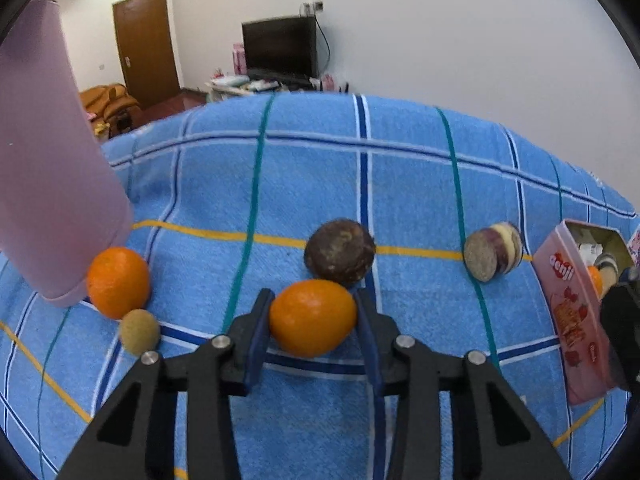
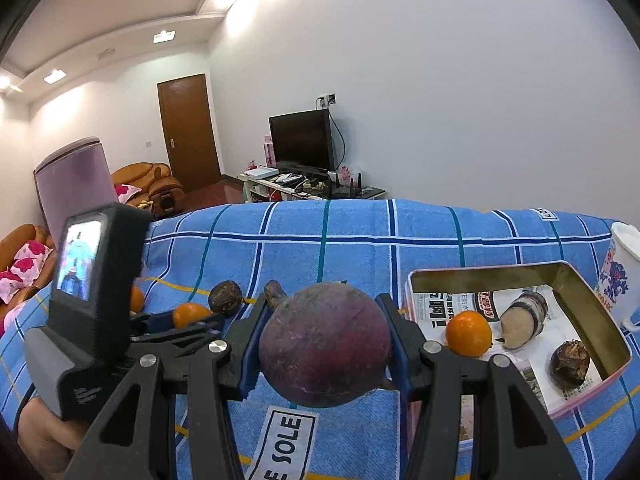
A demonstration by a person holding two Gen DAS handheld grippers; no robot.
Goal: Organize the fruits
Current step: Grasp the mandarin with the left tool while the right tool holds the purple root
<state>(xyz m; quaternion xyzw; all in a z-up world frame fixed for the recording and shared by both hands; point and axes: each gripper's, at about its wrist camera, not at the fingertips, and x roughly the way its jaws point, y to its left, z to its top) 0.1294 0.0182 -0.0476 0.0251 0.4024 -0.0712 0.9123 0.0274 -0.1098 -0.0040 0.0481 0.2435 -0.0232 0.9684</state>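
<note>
**Both tools loaded over the checked blue cloth**

At far left, a purple bin [image 1: 52,184] stands on the blue cloth [image 1: 320,184], with an orange [image 1: 118,281] and a small kiwi [image 1: 139,331] at its base. Your left tool [image 1: 313,314] has its pads against a second orange [image 1: 312,317]. Behind that orange lies a dark round fruit [image 1: 340,254], and further right a cut purple fruit [image 1: 493,251]. Your right tool [image 2: 325,344] grips a large purple fruit [image 2: 325,344], lifted above the cloth. Rightmost, the pink tin [image 2: 580,280] holds an orange, a cut fruit and a dark one.
</note>
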